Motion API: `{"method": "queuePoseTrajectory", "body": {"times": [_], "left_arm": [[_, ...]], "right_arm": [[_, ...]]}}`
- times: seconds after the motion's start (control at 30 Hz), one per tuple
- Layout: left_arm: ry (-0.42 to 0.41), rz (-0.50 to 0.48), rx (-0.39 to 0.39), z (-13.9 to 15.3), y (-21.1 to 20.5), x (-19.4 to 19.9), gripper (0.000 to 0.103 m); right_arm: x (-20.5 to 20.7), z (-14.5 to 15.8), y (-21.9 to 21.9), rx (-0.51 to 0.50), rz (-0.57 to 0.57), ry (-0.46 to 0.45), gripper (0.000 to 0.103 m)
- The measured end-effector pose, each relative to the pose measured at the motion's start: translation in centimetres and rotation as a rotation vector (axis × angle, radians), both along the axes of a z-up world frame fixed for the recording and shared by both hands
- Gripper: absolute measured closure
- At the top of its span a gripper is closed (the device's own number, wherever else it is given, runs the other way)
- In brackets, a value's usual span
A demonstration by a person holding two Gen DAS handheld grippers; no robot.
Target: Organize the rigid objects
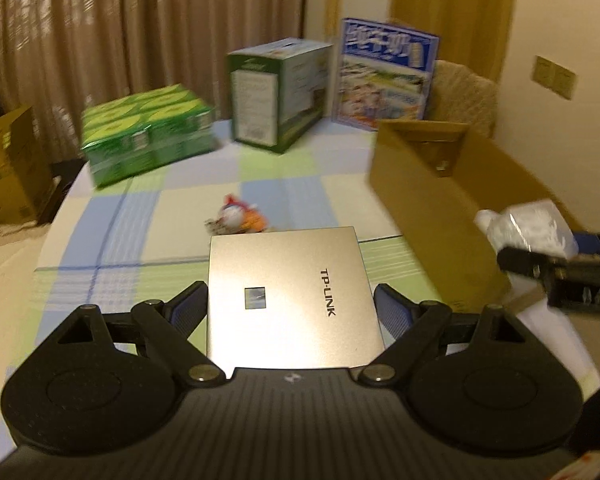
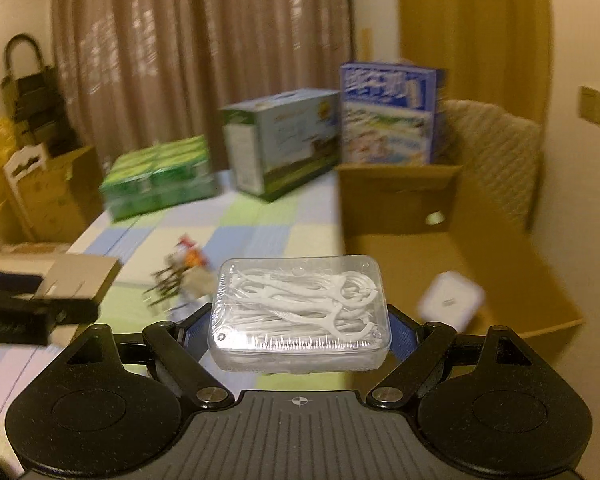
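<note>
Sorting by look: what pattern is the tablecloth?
Pastel checks of blue, green and white on the tablecloth; clearest in the left wrist view.

Setting: a lived-in home room. Brown pleated curtains (image 2: 188,60) are hanging across the back; a checked pastel cloth is covering the counter (image 1: 140,216); a quilted chair back (image 2: 496,148) is standing by a cream wall; retail cartons (image 1: 278,92) and an open cardboard box (image 2: 460,248) are sitting about.
</note>
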State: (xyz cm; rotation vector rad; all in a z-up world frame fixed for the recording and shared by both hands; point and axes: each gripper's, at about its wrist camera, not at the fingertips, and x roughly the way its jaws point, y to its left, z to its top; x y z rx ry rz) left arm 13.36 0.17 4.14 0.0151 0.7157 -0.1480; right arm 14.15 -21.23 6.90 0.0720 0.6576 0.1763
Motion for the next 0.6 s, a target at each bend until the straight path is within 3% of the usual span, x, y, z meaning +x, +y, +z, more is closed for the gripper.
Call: {"method": "queuePoseTrajectory", "body": {"times": [0.27, 0.6], "left_arm": [[-0.026, -0.139, 0.0, 2.7, -7.6, 0.7, 0.017], [-0.012, -0.252, -0.004, 2.4, -15.3, 3.4, 0.017]], "right_arm": [[1.3, 2.4, -8.6, 0.017, -0.116, 0.004, 0.02], [3.1, 1.8, -15.0, 0.058, -0.134, 0.051, 0.02]]}}
